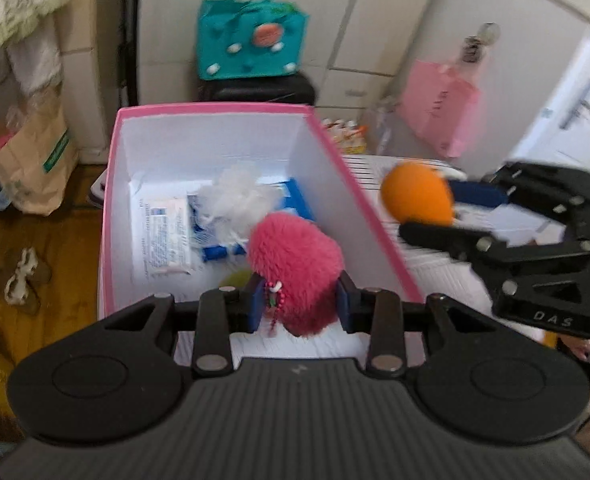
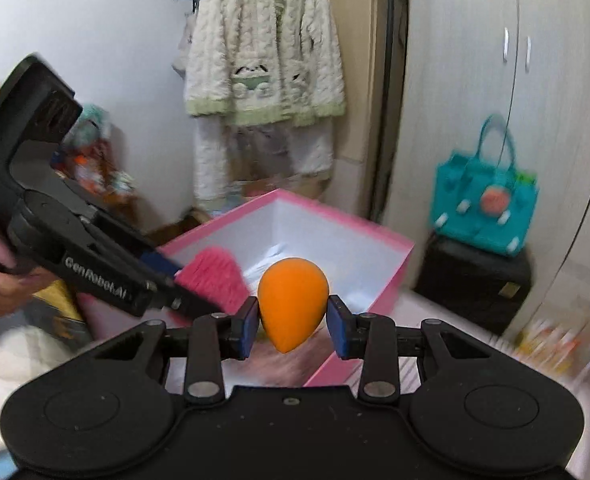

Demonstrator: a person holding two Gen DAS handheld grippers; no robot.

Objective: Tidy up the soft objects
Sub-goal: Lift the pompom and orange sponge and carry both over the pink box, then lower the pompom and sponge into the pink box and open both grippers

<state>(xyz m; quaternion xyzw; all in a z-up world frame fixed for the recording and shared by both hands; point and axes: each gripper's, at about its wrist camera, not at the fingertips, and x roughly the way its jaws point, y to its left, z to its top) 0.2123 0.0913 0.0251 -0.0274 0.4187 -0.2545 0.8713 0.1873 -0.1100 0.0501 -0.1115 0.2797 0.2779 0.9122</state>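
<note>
Pink box holding white pouf, papers, left claw gripping pink fluff

Fluffy pink pompom; smooth matt orange sponge; box probably cardboard.
</note>
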